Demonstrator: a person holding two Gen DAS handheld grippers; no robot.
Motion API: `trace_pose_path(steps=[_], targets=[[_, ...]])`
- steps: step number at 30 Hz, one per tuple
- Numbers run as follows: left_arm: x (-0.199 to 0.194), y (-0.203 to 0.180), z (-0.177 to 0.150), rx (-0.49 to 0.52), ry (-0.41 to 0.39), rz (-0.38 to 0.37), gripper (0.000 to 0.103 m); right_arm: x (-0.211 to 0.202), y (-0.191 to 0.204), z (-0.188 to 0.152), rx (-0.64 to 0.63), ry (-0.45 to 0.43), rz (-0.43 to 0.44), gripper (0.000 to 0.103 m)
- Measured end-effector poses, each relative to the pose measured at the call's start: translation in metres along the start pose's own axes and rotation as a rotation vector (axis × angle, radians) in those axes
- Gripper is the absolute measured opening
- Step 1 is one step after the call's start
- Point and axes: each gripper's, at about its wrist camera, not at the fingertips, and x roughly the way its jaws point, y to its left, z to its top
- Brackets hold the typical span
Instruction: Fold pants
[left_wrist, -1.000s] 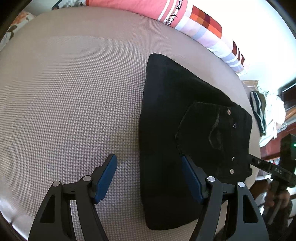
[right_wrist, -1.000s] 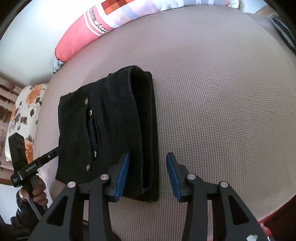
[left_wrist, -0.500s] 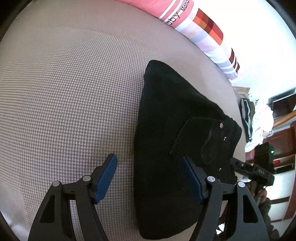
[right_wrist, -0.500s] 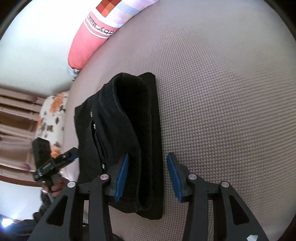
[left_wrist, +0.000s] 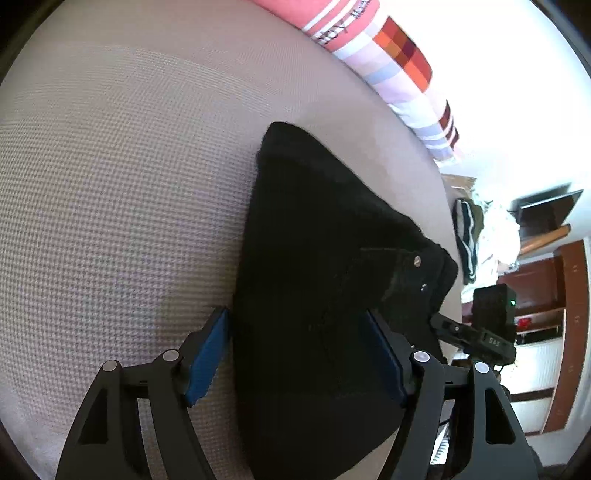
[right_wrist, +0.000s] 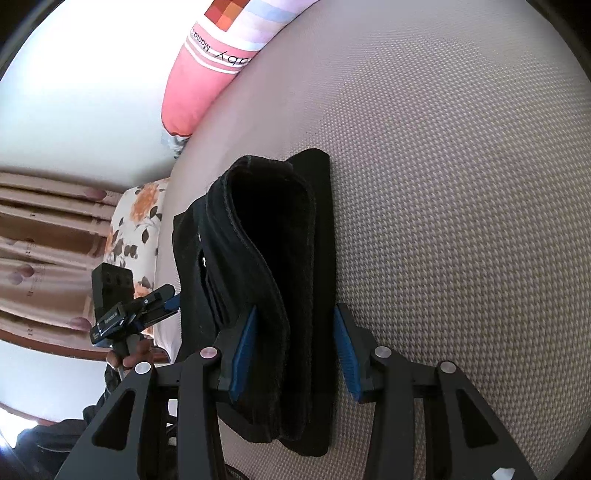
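The black pants lie folded into a thick stack on the beige bed. My left gripper is open, its blue pads straddling one end of the stack. In the right wrist view the pants show their folded layers edge-on. My right gripper is open, its pads on either side of the other end of the stack. Each gripper shows in the other's view: the right one past the pants' far end, the left one at the left.
A long pink and checked bolster pillow lies along the bed's far edge; it also shows in the right wrist view. A floral pillow lies beside the pants. Clothes and wooden furniture stand beyond the bed.
Both grippers have moved in toward the pants from opposite ends and tilted. The open pads now straddle the folded stack. The pants have not visibly shifted.
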Motion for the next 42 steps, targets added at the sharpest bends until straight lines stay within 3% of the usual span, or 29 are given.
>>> trace_pose_path(steps=[14,23,42], targets=[[0.000,0.006,0.001,0.021,0.009,-0.115,0.072,0.013,0.004,0.014,-0.047,0.022,0.060,0.040],[0.000,-0.018,-0.014,0.190,-0.056,0.105,0.048,0.012,0.009,0.005,-0.056,-0.023,0.022,0.038],[0.012,-0.029,-0.014,0.163,-0.089,0.208,0.037,0.018,0.021,0.001,-0.053,-0.076,-0.071,0.035]])
